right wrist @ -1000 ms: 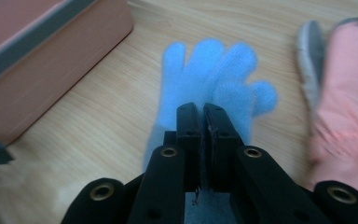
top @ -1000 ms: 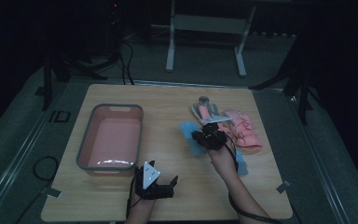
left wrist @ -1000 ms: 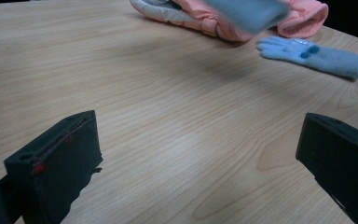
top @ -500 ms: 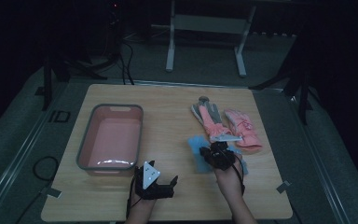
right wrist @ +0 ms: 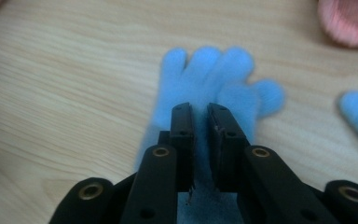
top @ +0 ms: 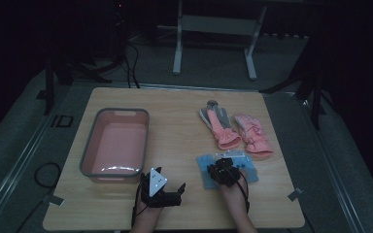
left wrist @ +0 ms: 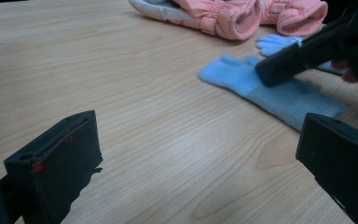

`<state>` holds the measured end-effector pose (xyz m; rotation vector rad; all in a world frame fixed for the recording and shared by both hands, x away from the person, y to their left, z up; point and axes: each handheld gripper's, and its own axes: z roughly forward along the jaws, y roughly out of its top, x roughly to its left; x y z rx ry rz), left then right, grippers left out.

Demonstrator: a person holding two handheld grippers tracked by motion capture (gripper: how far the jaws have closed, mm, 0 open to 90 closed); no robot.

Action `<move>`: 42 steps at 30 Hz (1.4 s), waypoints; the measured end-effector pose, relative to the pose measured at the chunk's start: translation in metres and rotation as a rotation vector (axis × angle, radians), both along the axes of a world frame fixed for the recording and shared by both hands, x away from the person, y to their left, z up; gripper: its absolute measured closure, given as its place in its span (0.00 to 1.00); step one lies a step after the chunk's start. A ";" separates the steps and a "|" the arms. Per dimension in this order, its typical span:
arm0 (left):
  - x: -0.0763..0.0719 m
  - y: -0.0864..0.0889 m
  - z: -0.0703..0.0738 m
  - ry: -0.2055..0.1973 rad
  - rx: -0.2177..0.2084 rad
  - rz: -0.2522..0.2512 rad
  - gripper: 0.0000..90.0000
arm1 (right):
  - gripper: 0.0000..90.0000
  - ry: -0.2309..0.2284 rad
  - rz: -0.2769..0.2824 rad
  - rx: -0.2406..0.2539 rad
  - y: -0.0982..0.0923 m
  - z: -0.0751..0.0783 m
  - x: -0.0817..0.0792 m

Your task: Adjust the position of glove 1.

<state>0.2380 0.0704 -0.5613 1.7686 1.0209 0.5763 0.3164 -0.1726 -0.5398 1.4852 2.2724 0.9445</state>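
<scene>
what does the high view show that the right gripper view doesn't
High view: the pink basin and the left gripper, open beside it. Right gripper view: the right gripper close up, its jaws just opened to a narrow gap, with the blue glove lying flat beneath them, not pinched. Both: that glove, a pink glove cuff and the wooden table.

Left gripper (left wrist: 200, 163) low over the wooden table (left wrist: 121, 70), jaws spread wide, nothing between them, bare tabletop in the gap. Ahead and to its right a light blue glove (left wrist: 279, 93) lies flat, fingers pointing left. Right gripper (left wrist: 317, 49) comes in from the right edge, its black jaw tip down on that glove. A second blue glove (left wrist: 275, 43) just beyond. Farther ahead, two pink gloves (left wrist: 242, 16) side by side.
</scene>
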 end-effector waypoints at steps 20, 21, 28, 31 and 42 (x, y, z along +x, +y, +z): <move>0.000 0.000 0.000 -0.001 -0.001 0.001 0.00 | 0.69 -0.133 0.087 -0.010 -0.030 0.031 0.005; 0.000 0.000 0.000 -0.001 -0.001 0.001 0.00 | 0.71 -0.148 0.110 0.001 -0.045 0.037 0.010; 0.000 0.000 0.000 0.002 -0.002 0.002 0.00 | 0.76 -0.150 0.167 -0.040 -0.098 0.045 0.028; 0.000 0.000 0.000 0.004 -0.003 0.002 0.00 | 0.76 -0.114 0.177 -0.031 -0.117 0.037 0.035; 0.000 0.000 0.000 0.005 -0.004 0.004 0.00 | 0.69 -0.056 0.189 -0.028 -0.131 -0.004 0.039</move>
